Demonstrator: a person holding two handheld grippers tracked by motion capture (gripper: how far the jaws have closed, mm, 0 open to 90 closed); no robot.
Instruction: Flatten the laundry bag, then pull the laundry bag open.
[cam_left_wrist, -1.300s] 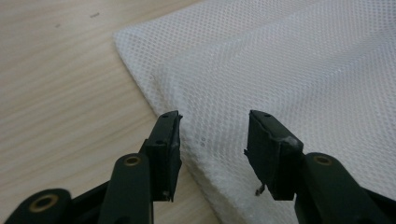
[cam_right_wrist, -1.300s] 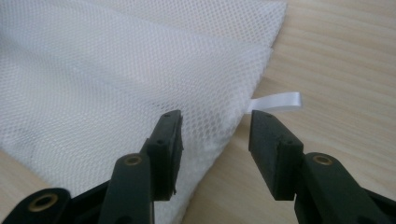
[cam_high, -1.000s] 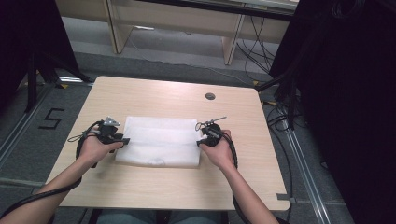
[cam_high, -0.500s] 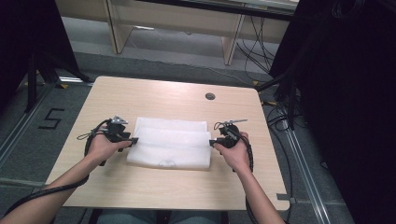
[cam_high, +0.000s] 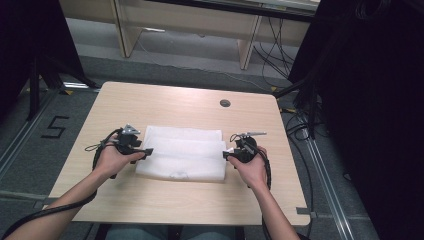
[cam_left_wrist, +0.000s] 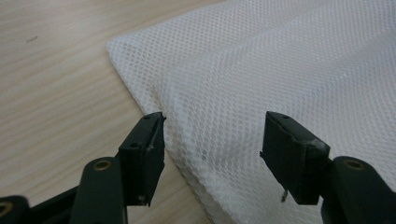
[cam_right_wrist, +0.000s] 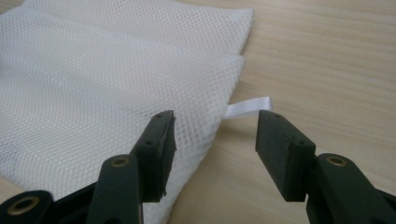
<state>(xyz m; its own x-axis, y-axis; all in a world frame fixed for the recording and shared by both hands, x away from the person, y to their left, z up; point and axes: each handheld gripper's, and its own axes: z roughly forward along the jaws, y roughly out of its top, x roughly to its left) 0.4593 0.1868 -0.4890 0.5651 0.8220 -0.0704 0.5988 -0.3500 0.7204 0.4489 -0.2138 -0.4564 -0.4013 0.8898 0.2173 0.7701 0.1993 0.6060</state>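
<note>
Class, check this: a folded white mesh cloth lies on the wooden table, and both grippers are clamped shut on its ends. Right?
Not quite. The mesh cloth lies folded on the table, but the left gripper and right gripper are open, as both gripper views show.

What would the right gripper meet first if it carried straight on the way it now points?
Most likely the white mesh cloth. The right gripper, its jaws just opened with nothing between them, points at the cloth's near edge, beside its white ribbon tab; depth is hard to judge.

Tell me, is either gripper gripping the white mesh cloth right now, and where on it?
Nothing is held. Both the left gripper and right gripper have just opened, jaws wide over the mesh cloth ends, pads clear.
</note>
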